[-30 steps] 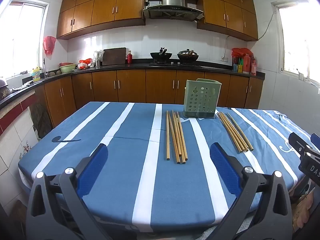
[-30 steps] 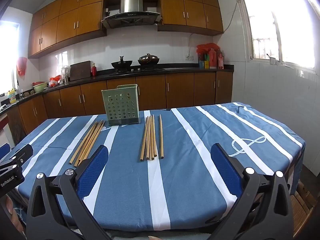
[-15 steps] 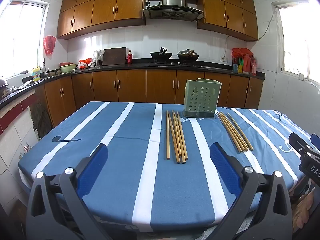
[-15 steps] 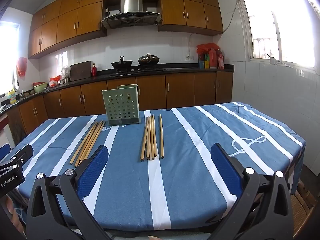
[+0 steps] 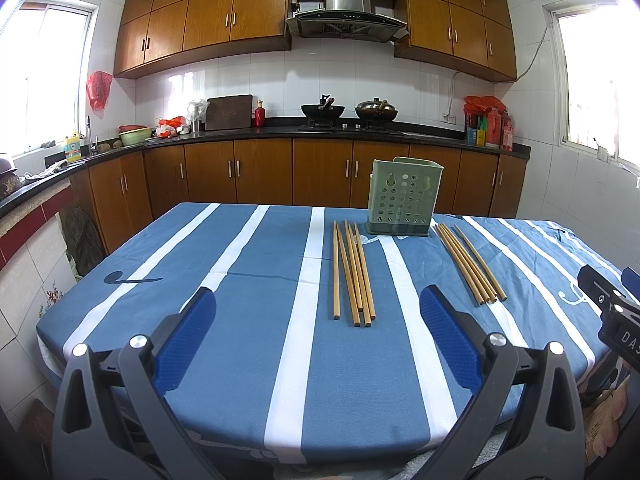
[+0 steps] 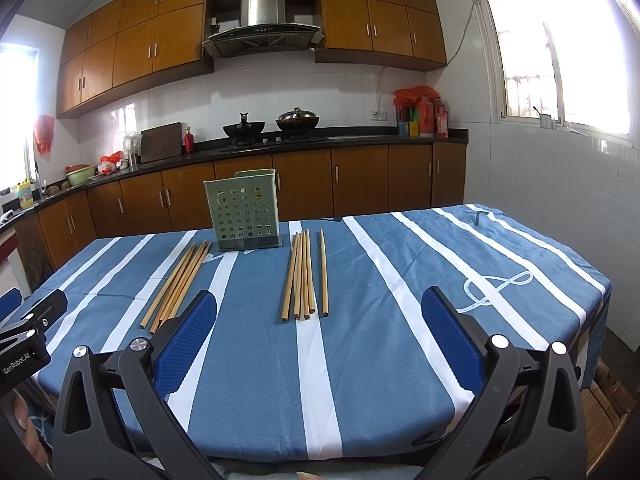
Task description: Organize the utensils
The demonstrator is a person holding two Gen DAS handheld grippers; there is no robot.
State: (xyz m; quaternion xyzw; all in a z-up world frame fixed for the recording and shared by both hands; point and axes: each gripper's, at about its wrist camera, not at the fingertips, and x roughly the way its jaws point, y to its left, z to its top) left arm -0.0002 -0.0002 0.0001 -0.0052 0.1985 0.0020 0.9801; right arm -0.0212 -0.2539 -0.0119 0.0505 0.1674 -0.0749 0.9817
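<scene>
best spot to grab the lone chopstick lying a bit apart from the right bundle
Probably the near end of the lone chopstick, coming from above with the right hand-held gripper, fingers either side of its width. It lies flat, pointing away, with a gap from the bundle leaving room for a finger.

Left gripper (image 5: 316, 334): I see its jaws spread wide, blue pads (image 5: 186, 336) facing, nothing between. Right gripper (image 6: 318, 334): same, spread wide, empty, level with the left.
</scene>
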